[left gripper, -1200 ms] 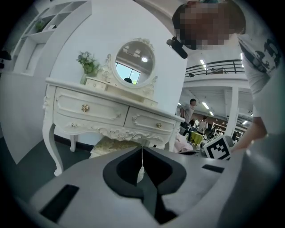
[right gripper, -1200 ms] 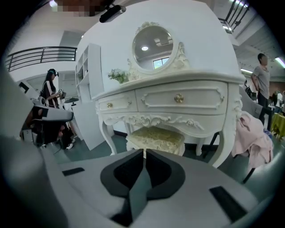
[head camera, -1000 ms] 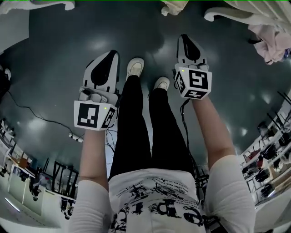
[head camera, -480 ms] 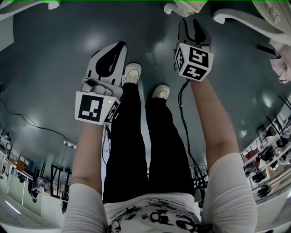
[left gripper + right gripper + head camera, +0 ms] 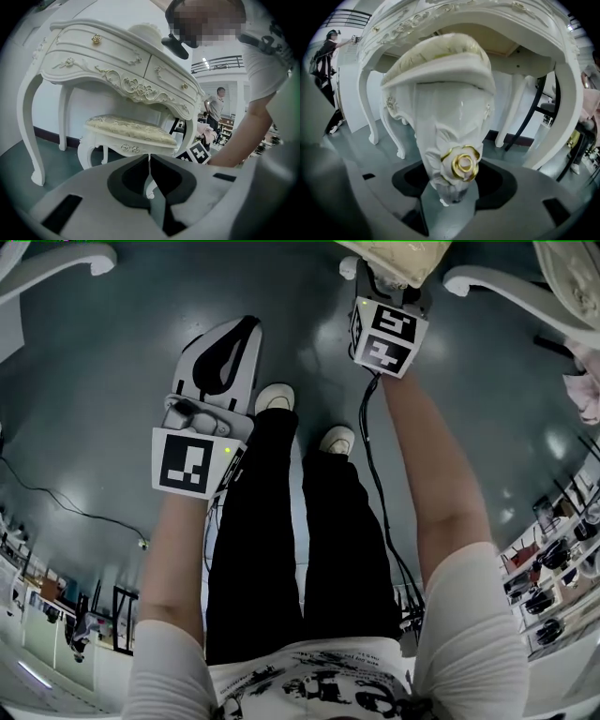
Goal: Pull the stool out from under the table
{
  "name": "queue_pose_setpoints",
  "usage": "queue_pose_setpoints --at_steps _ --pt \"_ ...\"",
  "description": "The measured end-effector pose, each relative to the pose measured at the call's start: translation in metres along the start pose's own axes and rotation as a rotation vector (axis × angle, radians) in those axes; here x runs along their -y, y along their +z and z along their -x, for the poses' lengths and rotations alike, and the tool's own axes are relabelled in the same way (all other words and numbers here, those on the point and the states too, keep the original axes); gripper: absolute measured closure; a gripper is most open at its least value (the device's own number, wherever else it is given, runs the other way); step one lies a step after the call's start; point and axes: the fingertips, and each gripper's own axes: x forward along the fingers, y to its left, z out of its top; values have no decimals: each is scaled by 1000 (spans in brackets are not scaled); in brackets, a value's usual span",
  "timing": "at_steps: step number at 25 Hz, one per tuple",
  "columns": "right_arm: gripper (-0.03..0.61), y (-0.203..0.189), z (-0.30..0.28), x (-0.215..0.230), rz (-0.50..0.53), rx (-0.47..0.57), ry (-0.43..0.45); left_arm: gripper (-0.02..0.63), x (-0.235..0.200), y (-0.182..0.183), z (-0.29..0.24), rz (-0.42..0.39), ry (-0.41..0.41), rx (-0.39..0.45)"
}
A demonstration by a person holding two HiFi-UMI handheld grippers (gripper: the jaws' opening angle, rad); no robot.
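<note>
A white carved stool (image 5: 129, 129) with a cream cushion stands under the ornate white table (image 5: 117, 61). In the right gripper view its corner leg (image 5: 450, 136), with a gold rose (image 5: 464, 164), stands between the jaws of my right gripper (image 5: 454, 190). Those jaws are opening, with a gap on each side of the leg. In the head view the right gripper (image 5: 384, 287) reaches under the stool's cushion (image 5: 394, 254) at the top edge. My left gripper (image 5: 246, 329) hangs over the floor left of the person's legs, its jaws shut (image 5: 150, 157) on nothing.
Curved table legs (image 5: 56, 263) (image 5: 497, 282) flank the stool. A black chair frame (image 5: 539, 108) stands behind the table. People stand far back (image 5: 218, 103) (image 5: 323, 56). A cable (image 5: 56, 498) lies on the dark floor, and pink cloth (image 5: 586, 395) sits at the right.
The right gripper has moved forward, away from the body, up to the stool. The person has stepped closer to the table. The left gripper has shifted only slightly.
</note>
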Motion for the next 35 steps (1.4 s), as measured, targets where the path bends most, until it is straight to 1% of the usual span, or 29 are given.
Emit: queue_pose_setpoints --at_steps 5,8,13,19,23,32,35 --pt "309 0 -13 6 -34 1 -74 592 0 0 -4 -14 -47 2" --pt "315 0 -13 7 -51 -8 -79 592 -4 0 -5 -19 -55 12" --pt "319 -2 -8 2 -41 -20 -55 592 -10 -6 8 -52 -53 5" --pt "319 -13 7 -8 -43 -52 -26 592 -8 -17 28 -52 -30 -26" --pt "319 -27 22 -9 -26 -62 0 592 0 -27 41 -51 -20 -46" --pt "321 -59 59 -10 38 -76 74 592 29 -47 70 -44 -23 -63" --pt "321 -67 71 -11 51 -85 94 592 39 -48 77 -41 -16 -62"
